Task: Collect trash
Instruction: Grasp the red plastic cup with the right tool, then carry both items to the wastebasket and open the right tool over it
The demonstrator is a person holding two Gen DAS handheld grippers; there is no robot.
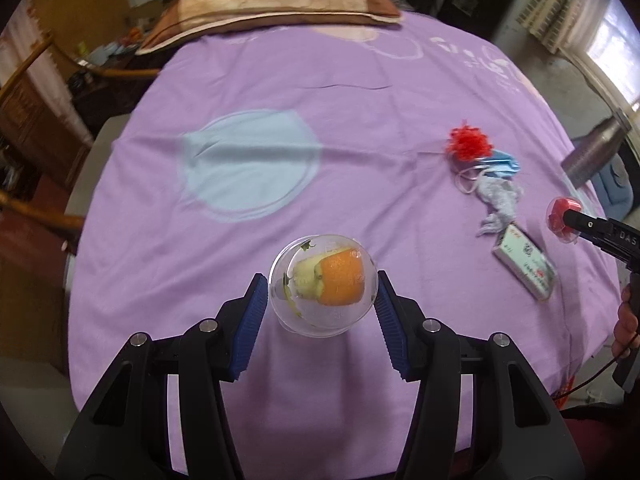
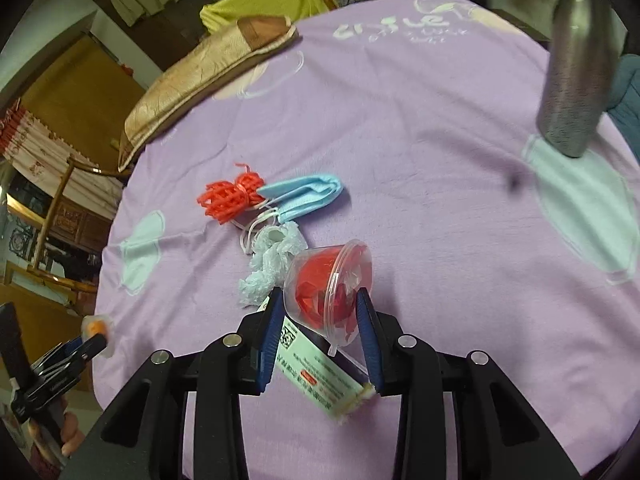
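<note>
My left gripper (image 1: 322,286) is shut on a clear plastic cup (image 1: 322,285) with orange and pale peel inside, held above the purple bed sheet (image 1: 280,80). My right gripper (image 2: 318,306) is shut on a clear plastic cup with red scraps (image 2: 328,286); it also shows in the left wrist view (image 1: 563,220). On the sheet lie a red foam net (image 2: 232,196), a blue face mask (image 2: 306,194), a white foam net (image 2: 270,264) and a small printed box (image 2: 320,376). The box also shows in the left wrist view (image 1: 525,267).
A brown-edged pillow (image 1: 272,2) lies at the far end of the bed. A metal flask (image 2: 576,64) stands at the right edge. Wooden chairs (image 1: 36,92) stand along the left side.
</note>
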